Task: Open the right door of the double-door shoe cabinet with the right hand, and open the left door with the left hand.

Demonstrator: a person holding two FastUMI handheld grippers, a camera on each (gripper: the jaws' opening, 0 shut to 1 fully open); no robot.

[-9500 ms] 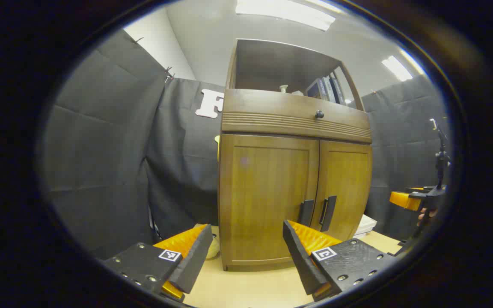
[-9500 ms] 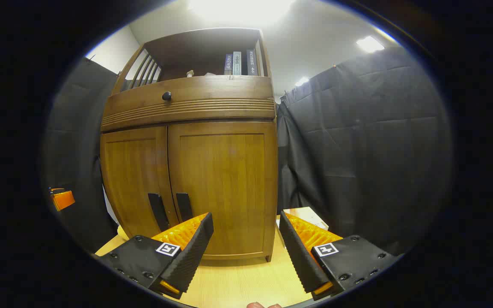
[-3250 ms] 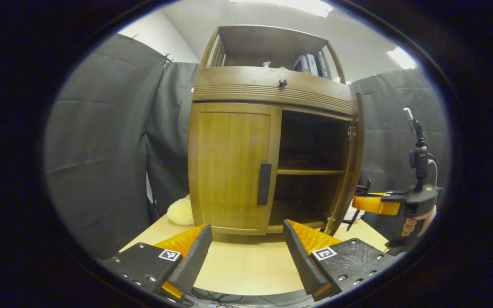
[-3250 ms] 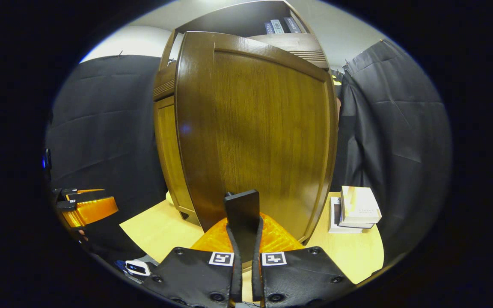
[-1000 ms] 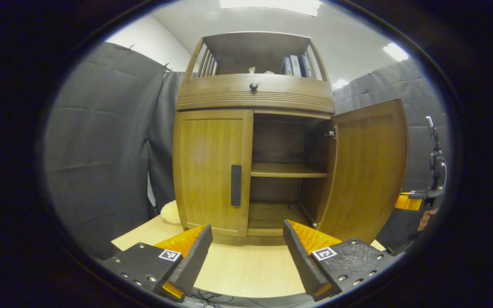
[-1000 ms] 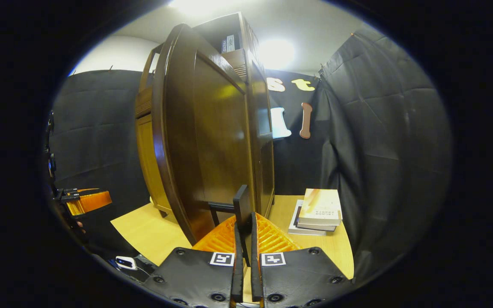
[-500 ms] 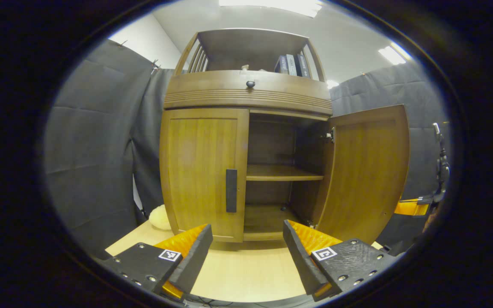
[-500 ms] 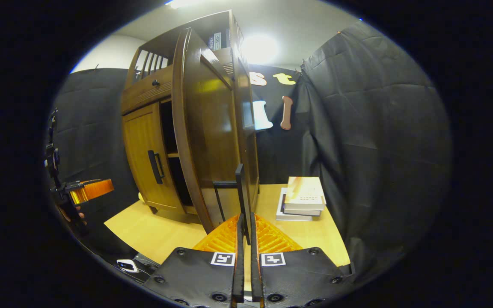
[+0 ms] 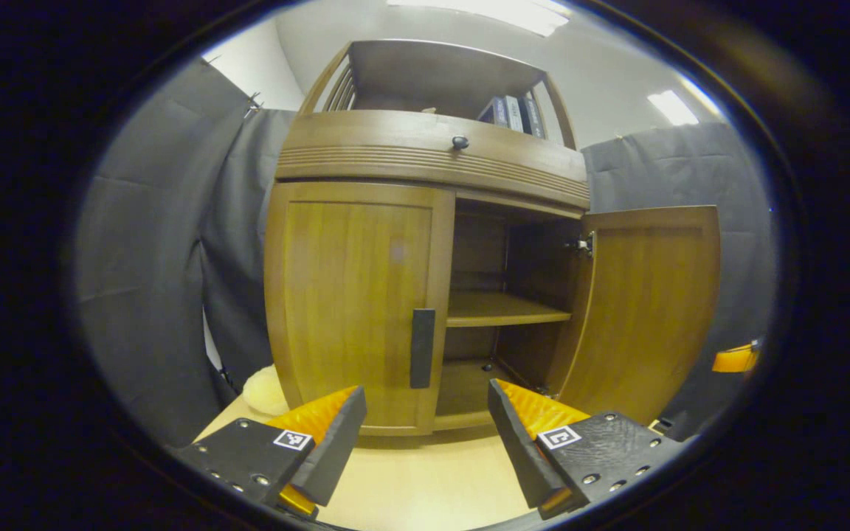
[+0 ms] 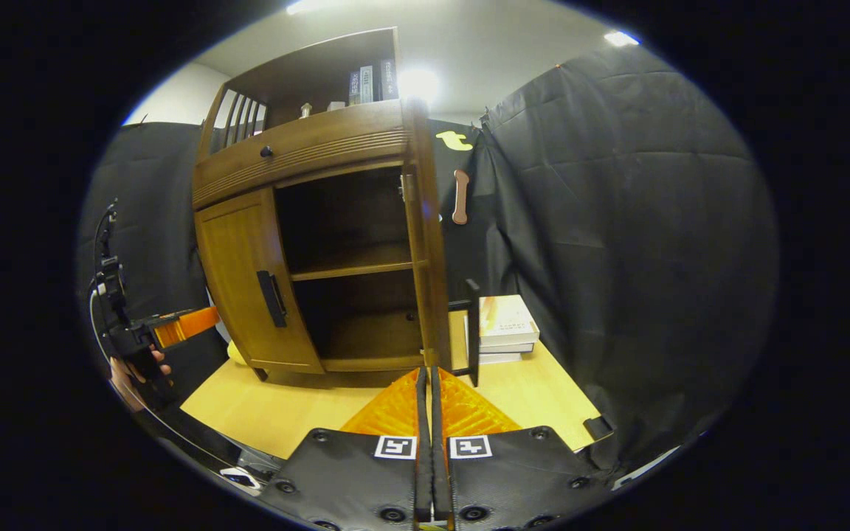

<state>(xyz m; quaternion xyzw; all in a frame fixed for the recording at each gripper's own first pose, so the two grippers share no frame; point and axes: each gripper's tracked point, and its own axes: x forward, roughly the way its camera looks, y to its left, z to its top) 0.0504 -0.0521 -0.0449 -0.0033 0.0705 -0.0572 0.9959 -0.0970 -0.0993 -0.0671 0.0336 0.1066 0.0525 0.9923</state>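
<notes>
Shoe cabinet (image 9: pixel 425 243) stands upright on the pale wood worktop (image 9: pixel 425 487), long axis vertical, front facing the left gripper (image 9: pixel 425 431); in the right gripper view the cabinet (image 10: pixel 307 221) is seen at an angle from its right-hand side.

Right door (image 9: pixel 646 310) swung wide on its hinges, inner face turned toward the left gripper view; in the right gripper view that door (image 10: pixel 425 243) shows nearly edge-on, its dark bar handle (image 10: pixel 473 332) standing vertical on the outer face, just beyond the right gripper (image 10: pixel 425 391).

Left door (image 9: pixel 355 302) flush and closed; its dark bar handle (image 9: pixel 422 348) vertical, at the door's inner edge, low on the panel.

Open compartment: one wooden shelf (image 9: pixel 502 311) across the middle; nothing visible on it or on the floor below it; far corners are dark.

Open top shelf holds a few upright books (image 9: pixel 510 112) at its right end; a drawer front with a round knob (image 9: pixel 459 141) sits beneath.

Left gripper jaws wide apart, holding nothing, aimed at the lower front of the cabinet, apart from it; right gripper jaws pressed together with nothing between them, clear of the handle.

A stack of books (image 10: pixel 502 328) lies flat on the worktop by the cabinet's right side; a pale soft object (image 9: pixel 266 391) rests at its left front corner.
</notes>
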